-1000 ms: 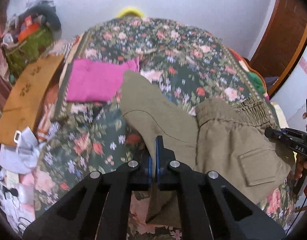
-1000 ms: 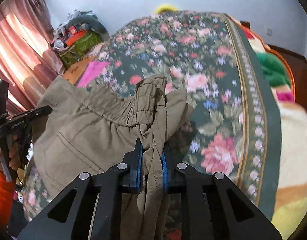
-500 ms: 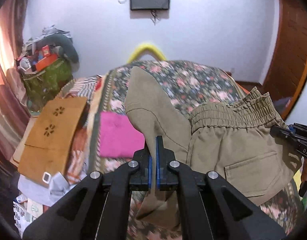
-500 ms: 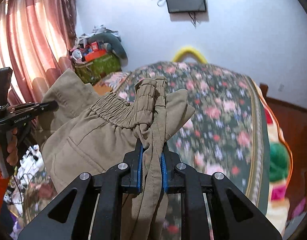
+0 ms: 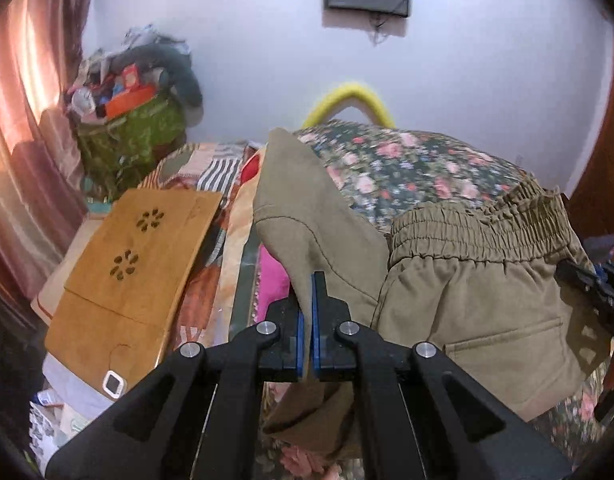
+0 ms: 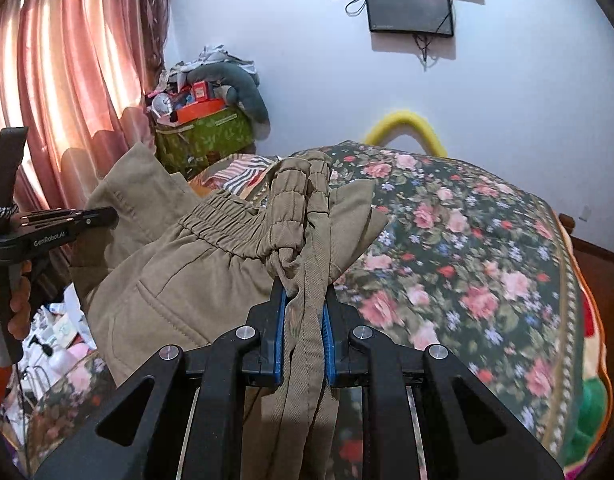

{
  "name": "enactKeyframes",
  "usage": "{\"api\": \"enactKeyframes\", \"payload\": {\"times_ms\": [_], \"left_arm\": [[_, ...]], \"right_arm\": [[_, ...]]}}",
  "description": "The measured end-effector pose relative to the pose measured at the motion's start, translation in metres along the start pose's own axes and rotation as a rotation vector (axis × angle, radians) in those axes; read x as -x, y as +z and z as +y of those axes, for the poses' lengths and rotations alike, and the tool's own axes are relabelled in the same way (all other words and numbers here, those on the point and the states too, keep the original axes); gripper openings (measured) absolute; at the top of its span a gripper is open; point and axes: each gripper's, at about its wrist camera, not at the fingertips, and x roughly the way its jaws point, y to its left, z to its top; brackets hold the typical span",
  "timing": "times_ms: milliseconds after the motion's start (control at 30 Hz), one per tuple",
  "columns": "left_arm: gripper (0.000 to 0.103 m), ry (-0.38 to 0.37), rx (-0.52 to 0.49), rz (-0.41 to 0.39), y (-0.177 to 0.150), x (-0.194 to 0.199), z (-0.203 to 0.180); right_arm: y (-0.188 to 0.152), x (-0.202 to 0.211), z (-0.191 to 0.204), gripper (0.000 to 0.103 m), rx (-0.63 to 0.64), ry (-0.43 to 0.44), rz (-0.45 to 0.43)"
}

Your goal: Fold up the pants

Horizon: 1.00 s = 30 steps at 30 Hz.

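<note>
The olive-khaki pants (image 5: pixel 467 300) hang in the air above the floral bed, held by both grippers. My left gripper (image 5: pixel 305 292) is shut on a leg end of the pants, which stands up in a peak. My right gripper (image 6: pixel 304 300) is shut on the bunched elastic waistband of the pants (image 6: pixel 211 280). The left gripper also shows at the left edge of the right wrist view (image 6: pixel 67 224). The right gripper tip shows at the right edge of the left wrist view (image 5: pixel 587 284).
The floral bedspread (image 6: pixel 467 260) lies below. A folded pink garment (image 5: pixel 273 280) lies on the bed under the pants. A wooden board (image 5: pixel 135 264), striped cloth and a cluttered green bag (image 5: pixel 135 136) stand at the left. A yellow headboard arc (image 6: pixel 405 122) and a wall screen (image 6: pixel 409 6) are behind.
Both grippers have risen with the pants, lifting them off the bedspread. The views have tilted up toward the wall and screen.
</note>
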Motion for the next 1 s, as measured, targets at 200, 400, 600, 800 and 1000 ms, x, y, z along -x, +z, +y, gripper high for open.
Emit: {"api": "enactKeyframes", "payload": {"times_ms": [200,400,600,800,1000], "left_arm": [[0.003,0.015,0.069,0.059,0.008,-0.067,0.023],[0.003,0.009,0.149,0.118,-0.005,-0.128,0.036],[0.006,0.06,0.175,0.217,-0.031,-0.175,0.041],[0.013,0.125,0.21,0.227,-0.043,-0.171,0.052],[0.015,0.083,0.17,0.221,-0.049,-0.125,0.05]], "right_arm": [[0.002,-0.054,-0.001,0.013,-0.016,-0.015,0.045],[-0.008,-0.1,-0.002,0.014,-0.027,-0.046,0.108],[-0.028,-0.117,-0.012,0.015,-0.044,-0.064,0.16],[-0.035,-0.101,-0.011,0.026,-0.027,-0.074,0.171],[-0.032,-0.06,-0.015,0.038,-0.032,-0.064,0.143]]}}
